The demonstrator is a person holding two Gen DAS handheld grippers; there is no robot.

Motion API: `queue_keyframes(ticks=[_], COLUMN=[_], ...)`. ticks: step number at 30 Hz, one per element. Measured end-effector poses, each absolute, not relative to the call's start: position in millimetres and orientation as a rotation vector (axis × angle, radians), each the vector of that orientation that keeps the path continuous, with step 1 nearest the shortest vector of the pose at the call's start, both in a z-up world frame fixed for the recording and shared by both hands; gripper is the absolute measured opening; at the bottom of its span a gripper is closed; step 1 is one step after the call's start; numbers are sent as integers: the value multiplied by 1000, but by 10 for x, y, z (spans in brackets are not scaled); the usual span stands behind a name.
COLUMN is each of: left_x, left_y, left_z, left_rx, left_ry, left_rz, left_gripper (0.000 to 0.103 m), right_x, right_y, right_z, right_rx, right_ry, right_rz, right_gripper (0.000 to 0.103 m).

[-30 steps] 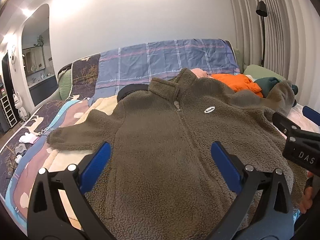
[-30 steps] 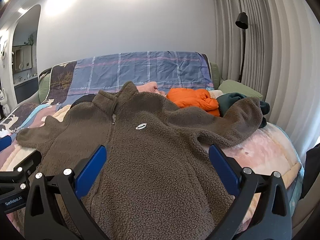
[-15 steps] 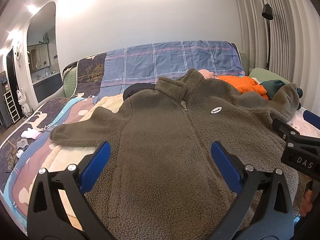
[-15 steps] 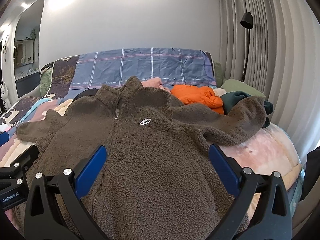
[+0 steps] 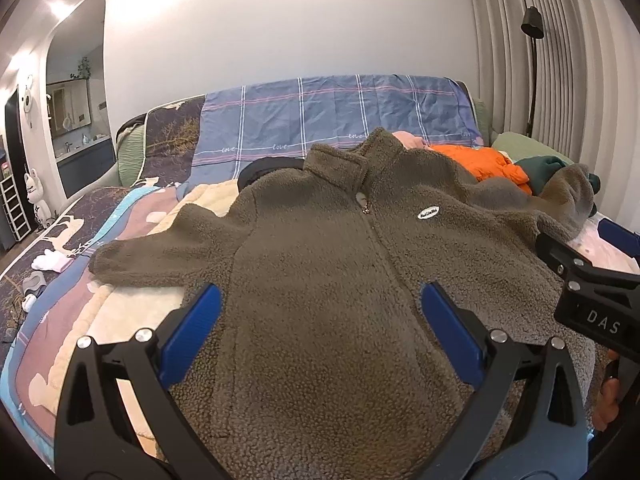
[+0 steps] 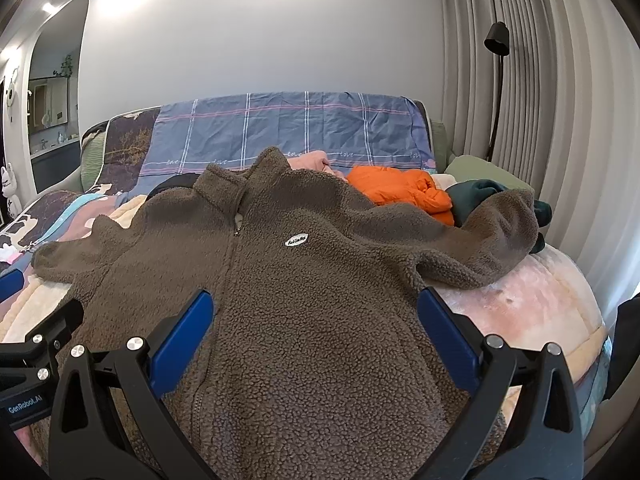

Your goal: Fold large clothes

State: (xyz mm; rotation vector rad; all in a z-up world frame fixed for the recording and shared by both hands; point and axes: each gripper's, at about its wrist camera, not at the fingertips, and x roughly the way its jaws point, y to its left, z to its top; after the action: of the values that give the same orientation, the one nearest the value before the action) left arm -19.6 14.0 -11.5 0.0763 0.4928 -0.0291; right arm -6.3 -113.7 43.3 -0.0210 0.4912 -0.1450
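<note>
A brown fleece zip jacket [image 5: 320, 280] lies front-up, zipped, spread flat on the bed, collar far, hem near, both sleeves stretched out sideways.

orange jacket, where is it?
In both views, the orange jacket lies far right on the bed, between the fleece collar and a teal garment.

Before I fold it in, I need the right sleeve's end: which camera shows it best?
The right wrist view: the right sleeve shows whole, cuff draped on teal clothes. In the left view it is squeezed at the edge.

Patterned bed [image 5: 132, 216], brown fleece jacket [image 5: 320, 280] spread flat, orange jacket [image 6: 404, 192] behind
</note>
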Motion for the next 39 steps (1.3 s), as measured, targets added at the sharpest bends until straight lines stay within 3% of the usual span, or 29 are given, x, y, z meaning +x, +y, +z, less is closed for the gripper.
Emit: queue_keyframes(ticks=[21, 39], left_x=[-322, -260], left_y=[371, 327], left_z=[-25, -32], left_rx=[20, 60], left_ry=[347, 370], left_rz=[20, -6], left_gripper=[101, 101], right_x=[70, 125], right_y=[-964, -963], right_z=[330, 301], right_rx=[-17, 7], right_ry=[500, 505], right_rz=[-113, -88], right_gripper=[102, 102])
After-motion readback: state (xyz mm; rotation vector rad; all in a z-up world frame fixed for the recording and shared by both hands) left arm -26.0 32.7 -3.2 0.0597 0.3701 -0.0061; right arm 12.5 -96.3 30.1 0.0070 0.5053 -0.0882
